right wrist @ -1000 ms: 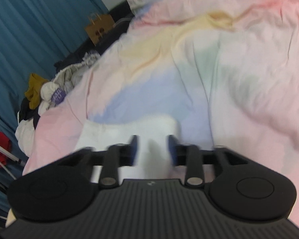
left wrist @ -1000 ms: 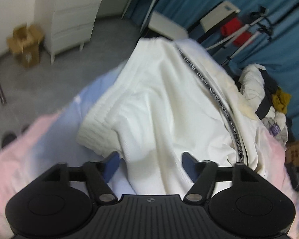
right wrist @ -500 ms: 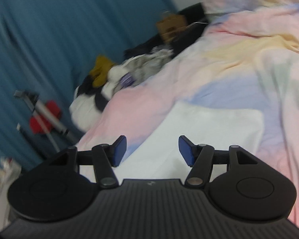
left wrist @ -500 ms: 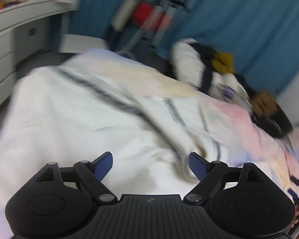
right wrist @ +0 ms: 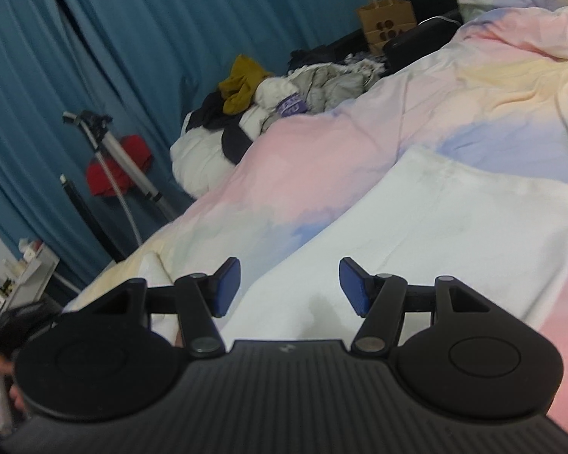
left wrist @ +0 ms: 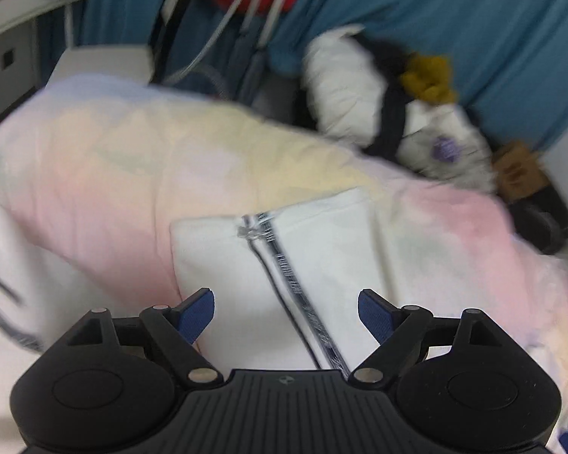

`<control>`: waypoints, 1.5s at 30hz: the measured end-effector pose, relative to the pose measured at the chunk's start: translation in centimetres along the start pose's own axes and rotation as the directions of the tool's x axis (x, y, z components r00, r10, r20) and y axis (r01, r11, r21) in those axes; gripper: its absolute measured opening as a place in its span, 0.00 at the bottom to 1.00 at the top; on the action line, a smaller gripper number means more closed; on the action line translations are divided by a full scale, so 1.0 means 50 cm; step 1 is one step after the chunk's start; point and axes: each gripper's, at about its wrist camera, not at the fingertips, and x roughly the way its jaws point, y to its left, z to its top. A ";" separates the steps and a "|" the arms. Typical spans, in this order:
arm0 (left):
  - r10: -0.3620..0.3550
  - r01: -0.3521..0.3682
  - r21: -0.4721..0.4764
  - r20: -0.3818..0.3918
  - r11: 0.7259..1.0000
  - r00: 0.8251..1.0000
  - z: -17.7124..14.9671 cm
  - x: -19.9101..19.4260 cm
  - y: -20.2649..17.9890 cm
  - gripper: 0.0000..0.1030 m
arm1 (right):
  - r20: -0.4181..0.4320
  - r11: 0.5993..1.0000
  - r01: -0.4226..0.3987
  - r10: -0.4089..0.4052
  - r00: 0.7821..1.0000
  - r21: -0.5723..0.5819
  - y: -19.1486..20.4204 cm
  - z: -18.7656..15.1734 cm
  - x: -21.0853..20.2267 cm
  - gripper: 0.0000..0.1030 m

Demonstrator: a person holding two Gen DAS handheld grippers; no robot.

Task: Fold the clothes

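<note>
Folding progress: white zip jacket [left wrist: 284, 249] lies flat and partly folded on the pastel duvet [left wrist: 94, 174]; further folds seem left.
Left gripper [left wrist: 286, 312]: wide, empty, above the zipper.
Right gripper [right wrist: 289, 287]: wide, empty, over the jacket.
</note>
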 end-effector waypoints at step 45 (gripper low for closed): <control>-0.529 0.007 0.803 0.386 0.596 0.756 -0.031 -0.251 -0.644 0.05 | -0.018 0.998 0.026 -0.025 1.000 0.054 -0.026 -0.029 0.074 0.59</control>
